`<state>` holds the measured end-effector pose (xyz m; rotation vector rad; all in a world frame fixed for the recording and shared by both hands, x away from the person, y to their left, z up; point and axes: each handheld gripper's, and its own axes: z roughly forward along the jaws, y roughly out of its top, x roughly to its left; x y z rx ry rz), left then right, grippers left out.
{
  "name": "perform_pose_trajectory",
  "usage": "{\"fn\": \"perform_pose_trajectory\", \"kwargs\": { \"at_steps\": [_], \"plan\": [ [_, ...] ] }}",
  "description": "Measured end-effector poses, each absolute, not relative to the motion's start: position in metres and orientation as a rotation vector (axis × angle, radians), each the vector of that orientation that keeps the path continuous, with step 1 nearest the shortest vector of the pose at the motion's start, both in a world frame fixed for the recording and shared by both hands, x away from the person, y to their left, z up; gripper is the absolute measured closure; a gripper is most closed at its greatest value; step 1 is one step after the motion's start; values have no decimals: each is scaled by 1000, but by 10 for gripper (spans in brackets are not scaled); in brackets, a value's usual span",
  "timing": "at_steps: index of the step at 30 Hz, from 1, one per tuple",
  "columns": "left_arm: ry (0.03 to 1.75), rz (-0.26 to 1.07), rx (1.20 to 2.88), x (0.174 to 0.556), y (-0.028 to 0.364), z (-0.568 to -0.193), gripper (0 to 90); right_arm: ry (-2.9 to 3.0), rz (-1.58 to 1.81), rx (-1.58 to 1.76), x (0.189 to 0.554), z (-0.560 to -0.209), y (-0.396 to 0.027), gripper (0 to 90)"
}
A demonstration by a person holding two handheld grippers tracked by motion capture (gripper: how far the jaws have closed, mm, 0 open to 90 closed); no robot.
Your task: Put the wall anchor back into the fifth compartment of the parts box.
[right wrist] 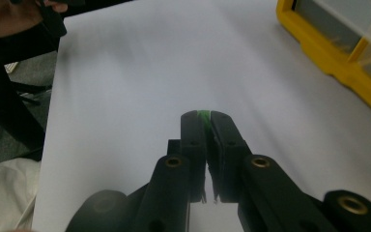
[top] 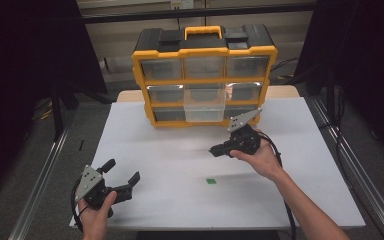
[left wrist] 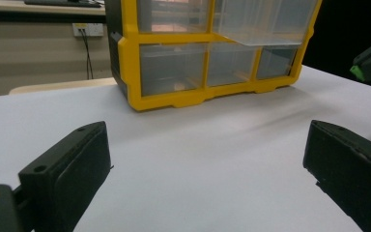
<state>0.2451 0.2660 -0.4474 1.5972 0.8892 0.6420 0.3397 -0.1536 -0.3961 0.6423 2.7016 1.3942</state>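
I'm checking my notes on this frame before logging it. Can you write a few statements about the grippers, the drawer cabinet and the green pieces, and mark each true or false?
1. The left gripper is open with nothing between its jaws. True.
2. The right gripper is open and empty. False: its jaws are shut on a small green piece.
3. One drawer of the yellow cabinet is pulled out. True.
4. Another green piece lies on the white table. True.
5. The cabinet lies flat on its back. False: it stands upright, handle on top.

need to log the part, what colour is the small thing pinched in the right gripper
Green. The small piece shows between the shut right gripper tips, best in the right gripper view.
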Motion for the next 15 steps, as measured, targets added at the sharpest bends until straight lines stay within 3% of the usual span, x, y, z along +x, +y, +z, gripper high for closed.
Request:
{"fn": "perform_pose_trajectory", "kwargs": {
  "at_steps": [15],
  "plan": [
    [905, 631, 1578, 245, 267, -447, 36, 2586, 1406, 601, 362, -330, -163, 856]
  ]
}}
